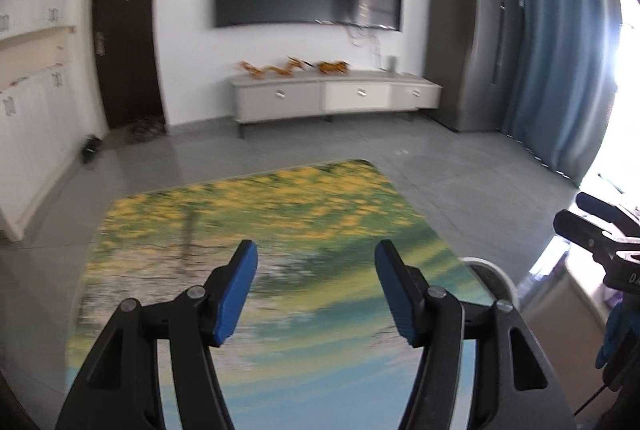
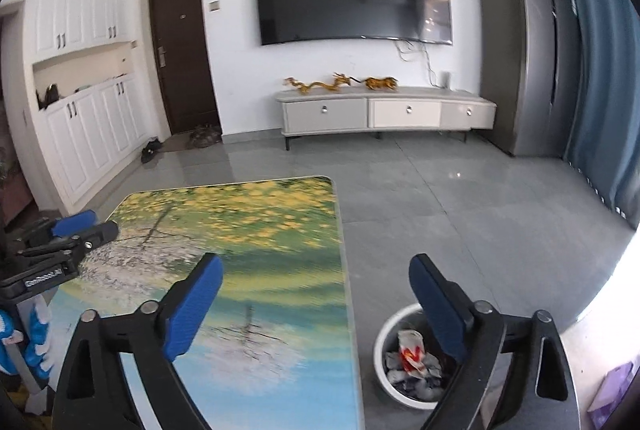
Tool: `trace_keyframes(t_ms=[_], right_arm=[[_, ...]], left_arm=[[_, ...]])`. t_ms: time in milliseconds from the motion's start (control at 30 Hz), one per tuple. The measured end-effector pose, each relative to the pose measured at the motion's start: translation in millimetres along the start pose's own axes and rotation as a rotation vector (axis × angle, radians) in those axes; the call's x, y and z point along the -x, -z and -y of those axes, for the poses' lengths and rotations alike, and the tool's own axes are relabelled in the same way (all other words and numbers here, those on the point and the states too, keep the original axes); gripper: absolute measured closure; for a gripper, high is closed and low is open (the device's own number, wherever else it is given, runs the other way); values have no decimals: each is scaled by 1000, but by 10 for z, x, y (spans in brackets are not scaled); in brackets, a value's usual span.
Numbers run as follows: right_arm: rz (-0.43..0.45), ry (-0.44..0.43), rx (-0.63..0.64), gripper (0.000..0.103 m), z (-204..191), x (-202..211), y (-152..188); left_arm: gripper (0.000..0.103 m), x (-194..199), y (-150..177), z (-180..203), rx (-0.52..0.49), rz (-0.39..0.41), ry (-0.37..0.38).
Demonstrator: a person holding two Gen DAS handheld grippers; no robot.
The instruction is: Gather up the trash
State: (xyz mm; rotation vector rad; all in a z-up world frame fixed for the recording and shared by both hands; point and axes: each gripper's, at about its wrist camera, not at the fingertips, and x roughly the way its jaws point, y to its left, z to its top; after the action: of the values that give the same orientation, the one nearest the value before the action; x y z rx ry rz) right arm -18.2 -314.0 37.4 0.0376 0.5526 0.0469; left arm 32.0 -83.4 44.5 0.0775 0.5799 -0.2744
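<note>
A white trash bin (image 2: 381,334) stands on the floor right of the table and holds crumpled wrappers (image 2: 412,352), one red and white. My right gripper (image 2: 316,262) is open and empty, above the table's right edge, its right finger over the bin. My left gripper (image 1: 316,250) is open and empty over the table (image 1: 280,214), whose top bears a printed yellow-green landscape. No trash shows on that top. Only a piece of the bin's rim (image 1: 494,272) shows in the left wrist view. Each gripper appears in the other's view: right gripper (image 1: 592,226), left gripper (image 2: 80,230).
Grey tiled floor (image 2: 460,198) stretches to a low TV cabinet (image 2: 384,112) under a wall-mounted screen. A grey fridge (image 2: 520,70) and blue curtain (image 2: 600,90) are at the right, white cupboards and a dark door at the left. A purple box (image 2: 616,390) lies near the bin.
</note>
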Motion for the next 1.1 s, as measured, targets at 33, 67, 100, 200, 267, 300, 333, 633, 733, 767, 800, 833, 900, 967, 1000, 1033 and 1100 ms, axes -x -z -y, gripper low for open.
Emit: trace_keyframes(t_ms=[33,67,100,200,267,300,333,633,733,767,800,833,900,967,1000,1033,1100], right_arm=[[2,3,7,5,-93,-35,-12],[4,5,13,4,-183,-66,-19],[7,9,17,2,-244,-86,-29],[15,33,34,0,-425,-135,-67],[16,47,47,0,-523,-159,-90],[19,52,50,0,-553,-152,-91],[22,56,52,0,-590,-154,-97],[8,74,58,0,-815,-232,-6],[10,68,57,0,-881,-258,15],[11,69,59,0,-896,-267,20],[12,70,60,0,-908,-280,26],[10,70,61,0,-913,-295,29],[11,69,59,0,-917,-314,43],[15,69,55,0,-912,-322,61],[14,69,52,0,-910,-331,69],[13,70,50,0,-901,-339,78],[14,75,42,0,-877,-347,89]], left_arm=[[42,38,13,-66,1,10,-14],[41,99,33,-163,9,26,-33],[39,129,43,-223,16,34,-42],[36,226,80,-423,46,64,-87],[35,275,98,-520,61,79,-116],[34,292,109,-567,70,84,-132],[33,305,125,-605,77,86,-143],[32,416,245,-843,121,108,-198],[32,444,282,-855,122,117,-218],[32,451,292,-860,122,117,-222],[32,452,301,-860,123,115,-225],[32,449,302,-863,124,114,-228],[32,460,319,-868,123,113,-235],[32,457,333,-862,122,110,-238],[32,451,336,-856,120,110,-239],[32,448,334,-858,121,109,-238],[32,441,344,-842,120,107,-236]])
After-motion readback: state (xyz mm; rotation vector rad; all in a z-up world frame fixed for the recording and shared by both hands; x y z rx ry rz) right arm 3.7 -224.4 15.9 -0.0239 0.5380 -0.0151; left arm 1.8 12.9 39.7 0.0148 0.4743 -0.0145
